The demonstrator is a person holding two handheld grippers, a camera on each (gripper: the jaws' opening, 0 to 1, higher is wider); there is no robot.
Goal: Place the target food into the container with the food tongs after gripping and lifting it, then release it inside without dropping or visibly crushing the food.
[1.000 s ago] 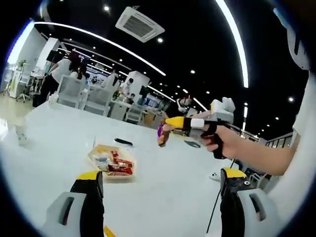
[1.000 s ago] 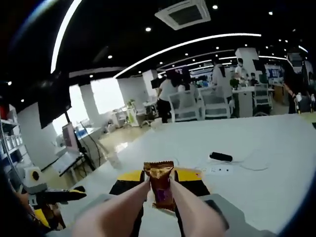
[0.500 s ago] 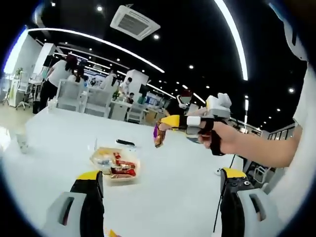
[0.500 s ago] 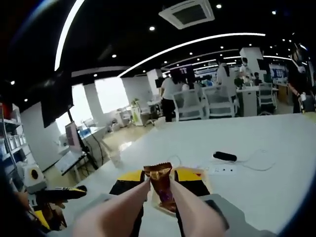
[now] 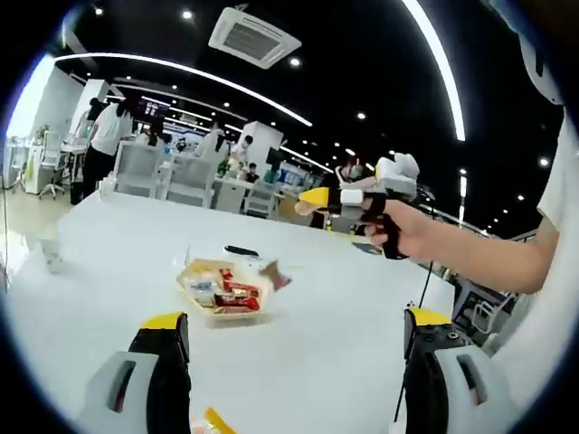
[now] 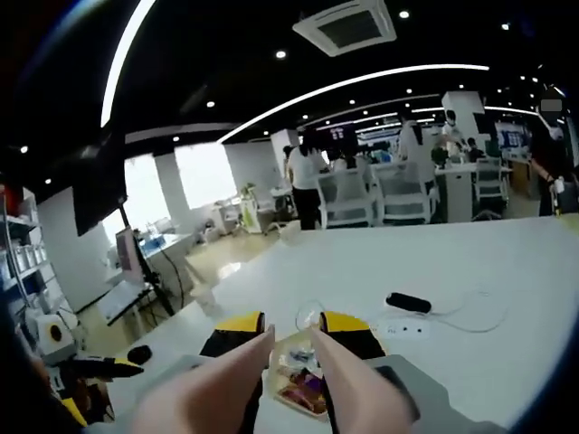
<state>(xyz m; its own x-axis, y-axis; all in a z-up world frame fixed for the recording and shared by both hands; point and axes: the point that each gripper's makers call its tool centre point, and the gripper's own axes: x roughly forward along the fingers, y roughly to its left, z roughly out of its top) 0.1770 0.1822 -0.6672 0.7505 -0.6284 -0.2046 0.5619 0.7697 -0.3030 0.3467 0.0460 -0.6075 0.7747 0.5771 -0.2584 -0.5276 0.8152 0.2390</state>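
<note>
The brown-and-purple wrapped snack [image 5: 274,274] was pinched between the food tongs [image 6: 298,357] half a second ago; it is now seen loose in the left gripper view, just at the right edge of the container [image 5: 192,289] and tilted, and whether it is touching the rim or still in the air cannot be told; the tong arms are now parted in the right gripper view with nothing between their tips, and the container is seen through the gap; the right gripper [image 5: 312,198] has been kept raised above the white table [image 5: 109,235], held in a person's hand [image 5: 398,231]; whether its jaws have eased off the tongs cannot be told, since the jaws are largely covered by the tong arms in the right gripper view; the left gripper [image 5: 294,375] is shown with its jaws spread wide and nothing between them, as before

The snack is blurred and small, so its lettering cannot be read; the container's near wall is hidden behind the tongs in the right gripper view; a yellow scrap at the lower edge of the left gripper view is cut off

The container is a shallow, clear tray on the table; several wrapped snacks, red and pale among them, are piled inside; a black object [image 6: 408,302] with a white cable lies on the table well apart from it
</note>
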